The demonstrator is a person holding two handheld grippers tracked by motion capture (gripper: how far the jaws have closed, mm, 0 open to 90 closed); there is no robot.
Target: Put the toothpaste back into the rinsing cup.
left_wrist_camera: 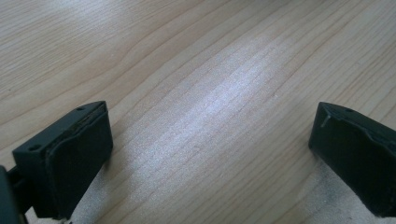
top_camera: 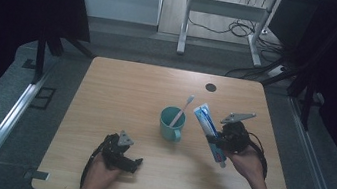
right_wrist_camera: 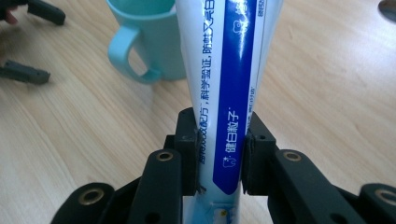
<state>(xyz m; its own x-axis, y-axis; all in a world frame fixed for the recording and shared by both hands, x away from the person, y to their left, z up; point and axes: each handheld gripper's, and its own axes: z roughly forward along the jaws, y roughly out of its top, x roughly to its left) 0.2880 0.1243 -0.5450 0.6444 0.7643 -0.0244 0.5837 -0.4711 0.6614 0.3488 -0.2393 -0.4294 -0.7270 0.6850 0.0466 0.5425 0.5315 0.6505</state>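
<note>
Holding the toothpaste tube (top_camera: 210, 131) clear of the table (top_camera: 121, 92), the right gripper (right_wrist_camera: 218, 154) has both pads clamped on the tube's lower half, cap end down toward the hand, crimped end tilted up and away, just right of the mug

Judging progress: toothbrush (top_camera: 181, 110) already stands in the teal mug (top_camera: 171, 123), bristles up, leaning toward the far right. Tube is picked up but not yet placed; if it's meant to join the brush in the mug, that leaves moving it over the rim, lowering and releasing. That's my read, not something shown

Left gripper (top_camera: 132, 164) rests low on the near left part of the table, jaws spread wide with nothing but bare wood between them in the left gripper view. It's well apart from the mug and doing nothing at present

Count:
- 1 toothpaste tube, white with a blue stripe
- 1 toothbrush
- 1 mug, handle facing the near side
- 2 grippers, one loaded, one idle
- 1 dark round spot (top_camera: 211, 87) near the table's far edge, can't tell what it is
</note>
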